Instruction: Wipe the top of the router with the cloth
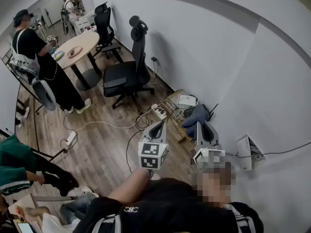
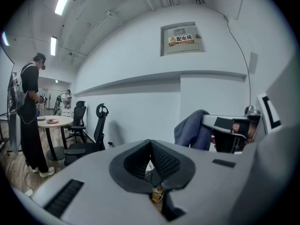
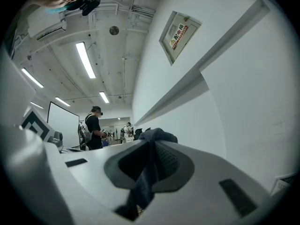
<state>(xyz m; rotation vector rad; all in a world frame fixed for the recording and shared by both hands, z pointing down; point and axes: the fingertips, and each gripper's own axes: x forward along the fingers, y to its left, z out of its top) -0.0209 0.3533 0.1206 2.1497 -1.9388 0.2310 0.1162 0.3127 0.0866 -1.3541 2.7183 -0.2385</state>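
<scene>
A blue-grey cloth (image 1: 194, 115) hangs from my right gripper (image 1: 204, 126), which is shut on it; in the right gripper view the cloth (image 3: 149, 168) runs down between the closed jaws and bunches above their tips. My left gripper (image 1: 157, 126) is held beside it to the left, shut with nothing in it; in the left gripper view its pads (image 2: 159, 161) meet, and the cloth (image 2: 193, 130) shows at the right. A thin black antenna (image 1: 214, 108) sticks out behind the cloth by the wall. The router's body is hidden by the cloth.
A wire basket (image 1: 171, 106) with a white flat box (image 1: 186, 100) stands on the floor against the wall. A power strip (image 1: 159, 111) and cables lie to its left. A black office chair (image 1: 127, 76) stands beyond. A person (image 1: 41, 62) stands by a round table (image 1: 80, 43).
</scene>
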